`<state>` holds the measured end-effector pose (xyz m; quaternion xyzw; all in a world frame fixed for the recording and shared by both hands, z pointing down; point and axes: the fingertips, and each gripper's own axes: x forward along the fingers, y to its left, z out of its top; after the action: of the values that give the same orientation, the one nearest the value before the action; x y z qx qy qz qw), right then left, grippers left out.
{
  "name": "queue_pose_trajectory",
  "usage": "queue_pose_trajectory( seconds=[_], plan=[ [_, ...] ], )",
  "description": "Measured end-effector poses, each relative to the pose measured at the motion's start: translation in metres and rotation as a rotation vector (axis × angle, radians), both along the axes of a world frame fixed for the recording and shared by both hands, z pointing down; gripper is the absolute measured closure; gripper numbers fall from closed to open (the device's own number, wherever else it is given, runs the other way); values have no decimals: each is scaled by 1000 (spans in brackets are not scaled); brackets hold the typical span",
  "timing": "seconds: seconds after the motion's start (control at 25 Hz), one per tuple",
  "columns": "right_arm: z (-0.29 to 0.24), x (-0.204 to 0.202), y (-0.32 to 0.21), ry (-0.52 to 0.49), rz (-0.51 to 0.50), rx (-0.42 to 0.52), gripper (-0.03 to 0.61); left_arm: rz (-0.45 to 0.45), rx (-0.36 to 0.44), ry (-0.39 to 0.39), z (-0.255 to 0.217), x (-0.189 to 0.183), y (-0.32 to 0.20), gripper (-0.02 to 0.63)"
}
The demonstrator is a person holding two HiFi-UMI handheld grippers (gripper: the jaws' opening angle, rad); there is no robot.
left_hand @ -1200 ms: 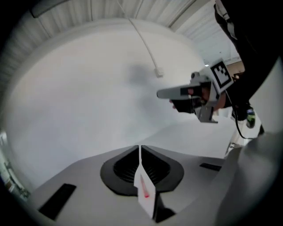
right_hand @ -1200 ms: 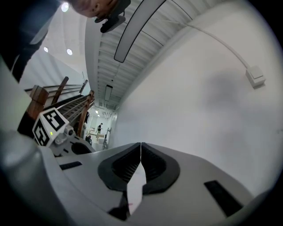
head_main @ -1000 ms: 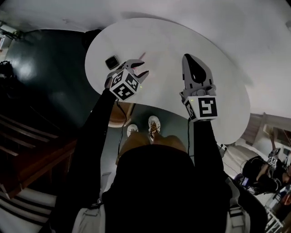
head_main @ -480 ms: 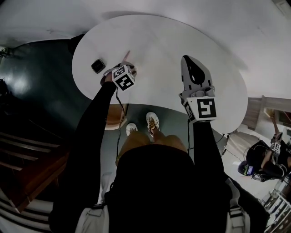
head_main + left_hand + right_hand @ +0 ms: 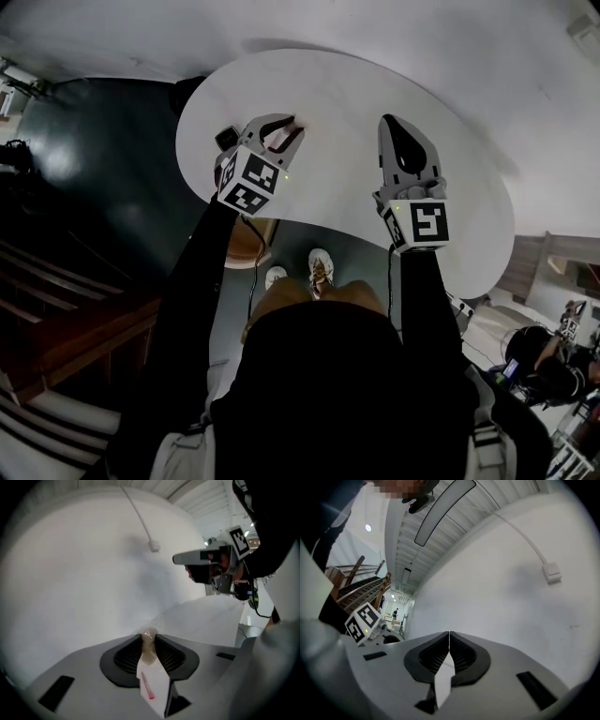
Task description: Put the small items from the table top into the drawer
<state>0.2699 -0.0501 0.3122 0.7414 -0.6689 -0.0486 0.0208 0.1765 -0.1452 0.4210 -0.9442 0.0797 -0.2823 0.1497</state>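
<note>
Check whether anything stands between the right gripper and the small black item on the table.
The left gripper does: held above the table, jaws just closed further on a pale item, it sits between the right gripper and the black item. Nothing else visible.

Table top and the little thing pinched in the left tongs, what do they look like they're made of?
The table top is smooth white with a soft sheen and no grain, probably laminate or painted board. The little thing, on which the left tongs have just been closing, looks pale, cloudy and slightly glossy, so perhaps soft plastic or rubber; it is too small to be sure.
</note>
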Motion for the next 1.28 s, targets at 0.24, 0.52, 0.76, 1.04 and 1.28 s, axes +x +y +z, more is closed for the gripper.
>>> queue_pose_trajectory(
  seconds=[0.24,0.52,0.76,1.04,1.28],
  plan=[
    [-22,-24,-18,34,-76,57,551,-142,82,293,-94,-40,11,508],
    [-35,-39,-26,39,-83,92,551,-337,142,612,-170,-89,22,508],
    [-32,-46,-32,29,-104,87,551,-398,180,670,-185,-104,27,508],
    [-23,-86,-60,15,-226,78,552,-519,241,640,-182,-144,13,508],
    [-17,-146,-89,1,-359,80,551,-650,279,612,-178,-207,6,508]
  ],
)
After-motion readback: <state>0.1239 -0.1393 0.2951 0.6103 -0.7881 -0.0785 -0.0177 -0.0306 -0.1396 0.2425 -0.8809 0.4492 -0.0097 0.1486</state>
